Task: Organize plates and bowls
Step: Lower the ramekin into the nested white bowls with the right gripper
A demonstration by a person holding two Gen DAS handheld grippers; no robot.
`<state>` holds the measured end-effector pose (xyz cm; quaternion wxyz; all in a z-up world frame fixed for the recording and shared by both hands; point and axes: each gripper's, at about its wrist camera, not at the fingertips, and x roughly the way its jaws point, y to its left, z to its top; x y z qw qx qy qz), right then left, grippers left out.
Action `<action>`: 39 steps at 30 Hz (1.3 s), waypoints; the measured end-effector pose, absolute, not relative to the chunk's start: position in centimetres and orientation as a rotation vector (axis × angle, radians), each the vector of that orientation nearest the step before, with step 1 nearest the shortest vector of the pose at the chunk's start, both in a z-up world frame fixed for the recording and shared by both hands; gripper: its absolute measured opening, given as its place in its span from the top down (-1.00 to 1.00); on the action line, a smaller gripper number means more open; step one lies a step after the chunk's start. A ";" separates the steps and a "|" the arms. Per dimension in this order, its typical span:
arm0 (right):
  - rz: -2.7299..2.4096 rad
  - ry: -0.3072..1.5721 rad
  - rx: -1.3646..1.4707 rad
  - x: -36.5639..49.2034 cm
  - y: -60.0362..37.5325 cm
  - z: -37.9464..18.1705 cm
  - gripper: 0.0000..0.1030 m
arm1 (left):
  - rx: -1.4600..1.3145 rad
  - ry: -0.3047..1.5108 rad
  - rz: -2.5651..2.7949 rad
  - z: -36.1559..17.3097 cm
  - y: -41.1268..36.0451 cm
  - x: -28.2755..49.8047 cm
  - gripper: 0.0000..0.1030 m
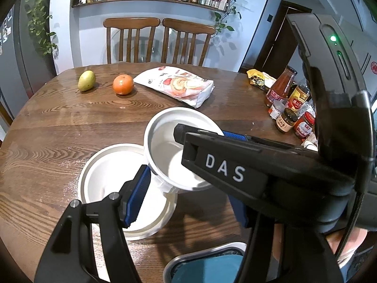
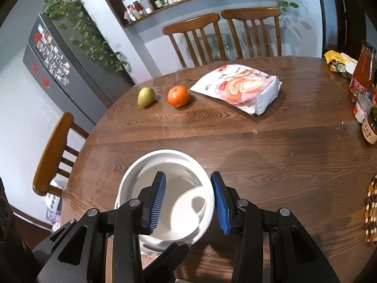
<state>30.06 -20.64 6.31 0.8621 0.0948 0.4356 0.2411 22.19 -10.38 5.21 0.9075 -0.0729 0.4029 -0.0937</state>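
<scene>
A white bowl [image 1: 165, 139] hangs tilted over a second white bowl [image 1: 106, 176] that stands on the wooden table [image 1: 59, 141]. In the right wrist view my right gripper [image 2: 188, 198] straddles the upper bowl's [image 2: 165, 165] right rim, one blue pad [image 2: 156, 200] inside, the other outside; the jaws look closed on the rim. My left gripper [image 1: 186, 200] is open around the lower bowl's near side, its left pad [image 1: 137, 195] over that bowl. The right gripper's body crosses the left wrist view.
A pear [image 1: 86, 80], an orange [image 1: 123, 84] and a snack bag [image 1: 176, 85] lie at the far side. Sauce bottles and jars [image 1: 287, 103] crowd the right edge. A dish with a blue inside [image 1: 207, 268] sits at the near edge. Two chairs stand behind the table.
</scene>
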 end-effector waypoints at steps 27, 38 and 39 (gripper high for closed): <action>0.554 0.918 0.218 29.7 -18.9 5.9 0.16 | -0.126 0.843 -0.140 5.2 -9.2 21.7 -0.19; 0.579 0.927 0.199 29.2 -17.2 5.5 0.16 | -0.120 0.847 -0.113 5.0 -8.1 21.1 -0.19; 0.581 0.931 0.195 29.1 -17.1 5.4 0.16 | -0.119 0.849 -0.111 4.9 -8.0 21.1 -0.19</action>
